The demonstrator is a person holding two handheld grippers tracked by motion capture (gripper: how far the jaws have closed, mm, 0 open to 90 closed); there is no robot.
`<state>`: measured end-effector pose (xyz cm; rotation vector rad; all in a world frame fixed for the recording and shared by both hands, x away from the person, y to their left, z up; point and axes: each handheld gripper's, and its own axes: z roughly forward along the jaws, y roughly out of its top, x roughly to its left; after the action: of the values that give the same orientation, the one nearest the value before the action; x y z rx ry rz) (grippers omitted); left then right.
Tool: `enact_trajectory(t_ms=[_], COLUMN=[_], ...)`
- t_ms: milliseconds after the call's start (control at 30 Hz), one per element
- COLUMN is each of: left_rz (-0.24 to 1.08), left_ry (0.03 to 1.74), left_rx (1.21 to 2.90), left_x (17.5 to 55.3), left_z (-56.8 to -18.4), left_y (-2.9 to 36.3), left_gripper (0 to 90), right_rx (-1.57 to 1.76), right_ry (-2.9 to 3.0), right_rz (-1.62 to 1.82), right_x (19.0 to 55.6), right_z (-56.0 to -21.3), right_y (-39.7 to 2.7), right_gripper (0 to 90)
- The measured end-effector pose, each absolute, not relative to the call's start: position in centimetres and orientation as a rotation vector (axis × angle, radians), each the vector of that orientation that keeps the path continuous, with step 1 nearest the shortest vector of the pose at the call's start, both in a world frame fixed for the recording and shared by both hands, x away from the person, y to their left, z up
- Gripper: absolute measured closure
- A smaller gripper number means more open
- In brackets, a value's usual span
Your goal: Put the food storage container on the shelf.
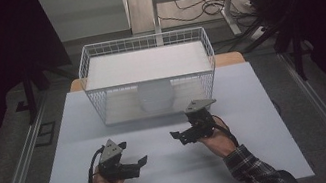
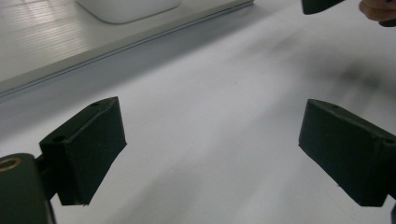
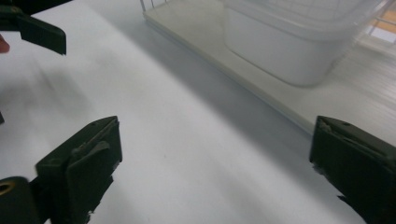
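My right gripper (image 1: 182, 136) hangs released, nothing between its jaws; my left gripper (image 1: 139, 164) gapes empty too, both above the white table (image 1: 255, 105). Beyond them the white tub (image 1: 156, 97) sits on the wire rack's (image 1: 143, 49) lower shelf, its upper part hidden beneath the top shelf.

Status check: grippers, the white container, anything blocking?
Left gripper open, empty. Right gripper open, empty. White container upright on lower level of wire rack, untouched. Nothing on the table between.
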<state>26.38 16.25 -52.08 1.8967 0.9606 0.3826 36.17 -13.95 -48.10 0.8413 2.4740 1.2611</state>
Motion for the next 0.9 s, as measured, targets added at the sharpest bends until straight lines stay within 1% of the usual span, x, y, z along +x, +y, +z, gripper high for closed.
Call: enact_trajectory(t_ms=[500, 900], left_rz=[0.409, 0.447], left_ry=[0.966, 0.989], left_rx=[1.903, 1.893], left_x=[26.1, 25.2], left_z=[-51.7, -51.3], left_y=[16.9, 18.7], left_gripper=[6.3, 6.4], right_rx=[0.876, 0.907], right_ry=[2.438, 2.378], right_rz=[1.243, 1.224], right_x=[33.6, 31.3], right_z=[-48.0, -47.9], right_y=[-17.6, -20.6], right_gripper=[0.0, 0.0])
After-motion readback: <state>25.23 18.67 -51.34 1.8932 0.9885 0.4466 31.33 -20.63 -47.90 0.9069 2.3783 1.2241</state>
